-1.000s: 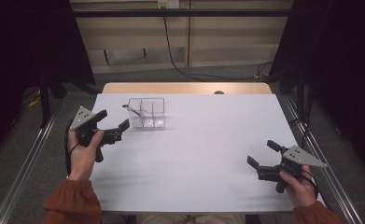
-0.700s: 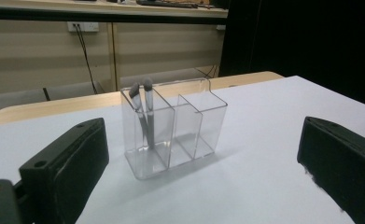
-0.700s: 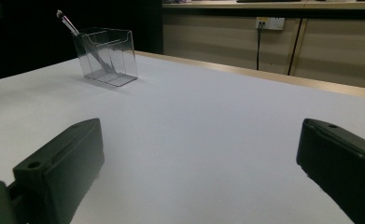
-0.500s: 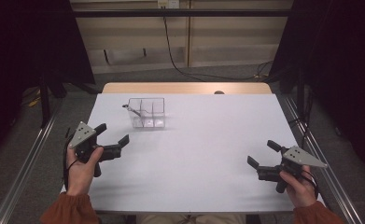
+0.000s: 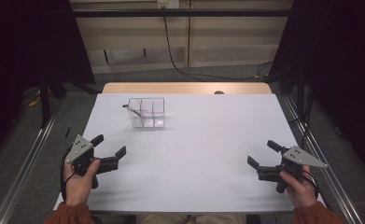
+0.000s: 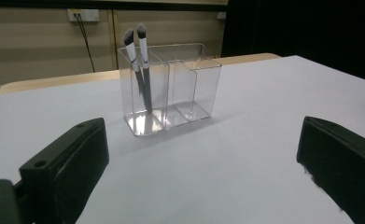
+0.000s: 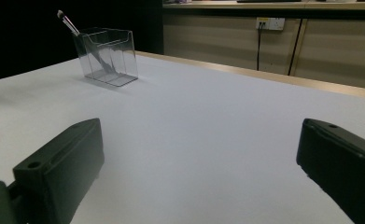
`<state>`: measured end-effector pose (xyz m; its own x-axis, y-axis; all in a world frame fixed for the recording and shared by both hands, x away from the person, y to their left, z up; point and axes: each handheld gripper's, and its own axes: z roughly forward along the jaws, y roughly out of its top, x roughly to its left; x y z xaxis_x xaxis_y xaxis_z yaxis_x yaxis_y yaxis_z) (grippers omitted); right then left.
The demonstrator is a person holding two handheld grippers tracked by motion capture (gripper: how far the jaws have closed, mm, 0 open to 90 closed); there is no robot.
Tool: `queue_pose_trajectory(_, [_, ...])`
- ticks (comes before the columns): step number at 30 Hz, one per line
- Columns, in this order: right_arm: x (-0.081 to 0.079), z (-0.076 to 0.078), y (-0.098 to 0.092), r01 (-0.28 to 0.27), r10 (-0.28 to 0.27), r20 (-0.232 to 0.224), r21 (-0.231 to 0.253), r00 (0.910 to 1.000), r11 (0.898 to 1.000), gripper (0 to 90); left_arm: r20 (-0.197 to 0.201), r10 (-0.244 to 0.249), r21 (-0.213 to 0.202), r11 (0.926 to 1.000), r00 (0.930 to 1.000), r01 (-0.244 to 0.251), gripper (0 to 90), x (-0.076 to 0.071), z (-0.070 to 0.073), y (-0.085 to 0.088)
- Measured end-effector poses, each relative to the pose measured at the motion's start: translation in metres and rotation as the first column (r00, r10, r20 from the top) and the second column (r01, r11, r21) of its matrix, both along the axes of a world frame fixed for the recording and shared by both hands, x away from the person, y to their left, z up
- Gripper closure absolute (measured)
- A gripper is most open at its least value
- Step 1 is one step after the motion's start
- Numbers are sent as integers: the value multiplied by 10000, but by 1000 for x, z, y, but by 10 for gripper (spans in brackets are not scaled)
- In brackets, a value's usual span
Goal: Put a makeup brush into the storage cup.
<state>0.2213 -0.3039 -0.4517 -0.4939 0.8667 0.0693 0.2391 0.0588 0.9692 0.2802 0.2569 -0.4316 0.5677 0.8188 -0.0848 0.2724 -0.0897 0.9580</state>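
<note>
The table [image 5: 203, 140] is white and broad, with a strip of pale wood along its far edge; on it, toward the far left, stands the clear holder [image 5: 146, 112], upright, split into compartments. The left gripper [image 5: 109, 151] rests at the near left edge in the person's left hand [image 5: 79, 179], jaws spread wide and grasping nothing, well short of the holder and pointing toward it; the right gripper [image 5: 260, 155] sits at the near right edge in the right hand [image 5: 298, 185], jaws likewise released and empty, well apart from the holder. In the left gripper view the holder [image 6: 171, 86] stands between the two black jaws but farther off, on bare table; two brushes [image 6: 140, 65] lean together in its leftmost compartment as seen there, handles down, grey bristle tips above the rim. In the right gripper view the holder [image 7: 108, 56] is far off to the upper left, a brush tip [image 7: 60, 14] sticking out past its rim.
</note>
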Motion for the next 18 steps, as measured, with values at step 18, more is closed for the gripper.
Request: queue_pose_trajectory(18, [-1, 2, -2, -31, 31, 112, -24, 9999, 10000, 4, 129, 75, -60, 10000, 9999, -75, 22, -18, -13, 1])
